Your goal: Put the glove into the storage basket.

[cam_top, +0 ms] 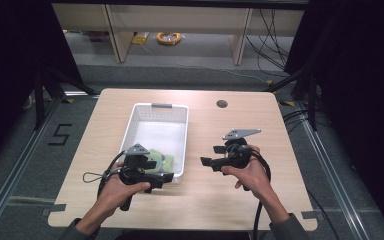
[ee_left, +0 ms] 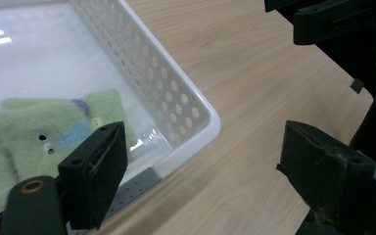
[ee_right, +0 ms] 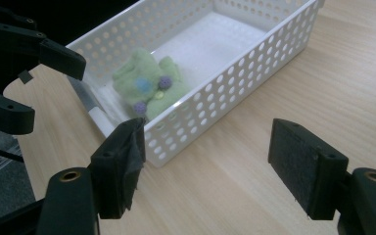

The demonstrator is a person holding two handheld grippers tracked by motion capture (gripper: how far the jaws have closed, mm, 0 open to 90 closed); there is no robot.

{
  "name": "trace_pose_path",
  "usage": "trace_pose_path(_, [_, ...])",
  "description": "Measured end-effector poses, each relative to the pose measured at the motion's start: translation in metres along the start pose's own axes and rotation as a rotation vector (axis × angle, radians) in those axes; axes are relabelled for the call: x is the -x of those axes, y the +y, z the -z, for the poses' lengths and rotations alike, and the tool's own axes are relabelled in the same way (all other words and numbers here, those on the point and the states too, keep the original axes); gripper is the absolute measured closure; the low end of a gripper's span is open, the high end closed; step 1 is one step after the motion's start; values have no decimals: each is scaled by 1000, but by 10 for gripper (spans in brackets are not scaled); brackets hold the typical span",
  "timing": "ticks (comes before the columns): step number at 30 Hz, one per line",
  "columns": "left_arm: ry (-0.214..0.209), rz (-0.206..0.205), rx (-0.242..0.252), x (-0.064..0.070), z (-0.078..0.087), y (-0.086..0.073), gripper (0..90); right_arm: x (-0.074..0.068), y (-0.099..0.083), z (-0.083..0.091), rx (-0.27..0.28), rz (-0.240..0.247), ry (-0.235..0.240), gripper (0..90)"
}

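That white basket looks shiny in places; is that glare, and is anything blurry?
Glare, yes: in the left gripper view, bright light spots sit on the basket floor; in the high view its floor washes out pale. In both gripper views the near tongs look soft, while the green toy stays fairly sharp.

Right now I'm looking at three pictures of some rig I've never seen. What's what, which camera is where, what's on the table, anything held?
There is no robot arm here. A person holds a hand tool with two jaws in each hand: the left tool and the right tool.

The high view looks down from above the person's side of the table. The other two pictures come from small cameras riding on each tool, looking out between its black jaws.

On the wooden table stands a white basket with holes in its walls. Inside, at its near end, lies a green soft toy with blue and purple dots.

Both tools have their jaws open, with nothing between them. The left one sits at the basket's near corner; the right one is over bare wood beside the basket.
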State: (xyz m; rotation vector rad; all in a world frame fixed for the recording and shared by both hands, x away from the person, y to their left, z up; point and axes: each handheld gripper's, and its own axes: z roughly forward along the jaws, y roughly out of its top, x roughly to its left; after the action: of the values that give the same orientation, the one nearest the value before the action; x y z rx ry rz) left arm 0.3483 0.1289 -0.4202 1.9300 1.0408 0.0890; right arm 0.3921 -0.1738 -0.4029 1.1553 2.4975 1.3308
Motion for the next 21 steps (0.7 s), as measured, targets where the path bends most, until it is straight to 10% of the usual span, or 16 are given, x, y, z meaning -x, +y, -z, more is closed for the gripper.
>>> trace_pose_path(21, [-42, -4, 5, 11, 1, -25, 178, 2, -31, 12, 22, 8, 17, 286])
